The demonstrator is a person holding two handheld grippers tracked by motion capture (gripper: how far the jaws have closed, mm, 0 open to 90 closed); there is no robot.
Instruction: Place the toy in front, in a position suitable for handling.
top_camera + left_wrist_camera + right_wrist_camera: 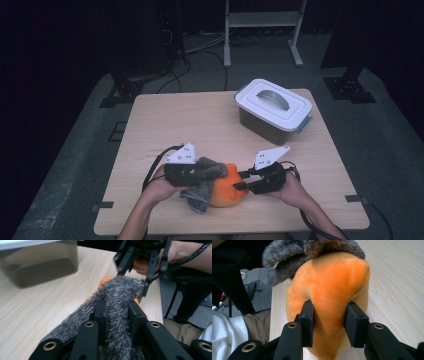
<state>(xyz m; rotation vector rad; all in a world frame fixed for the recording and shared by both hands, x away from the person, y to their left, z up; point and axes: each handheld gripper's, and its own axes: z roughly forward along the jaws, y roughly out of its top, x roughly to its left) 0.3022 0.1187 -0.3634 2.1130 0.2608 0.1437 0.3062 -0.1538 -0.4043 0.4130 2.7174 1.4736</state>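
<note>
Left gripper (117,315) clamps grey fur (120,292), right gripper (329,315) pinches orange plush (329,290) body; opposed pulling could rip the seam.

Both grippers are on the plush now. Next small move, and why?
Probably draw the left gripper up and away a little while the right gripper stays put. The left jaws are shut on the grey furry piece, the right jaws pinch the orange plush body, and the grey fur still drapes over the orange top, so a short pull should peel it off. The lidded box stays closed.
</note>
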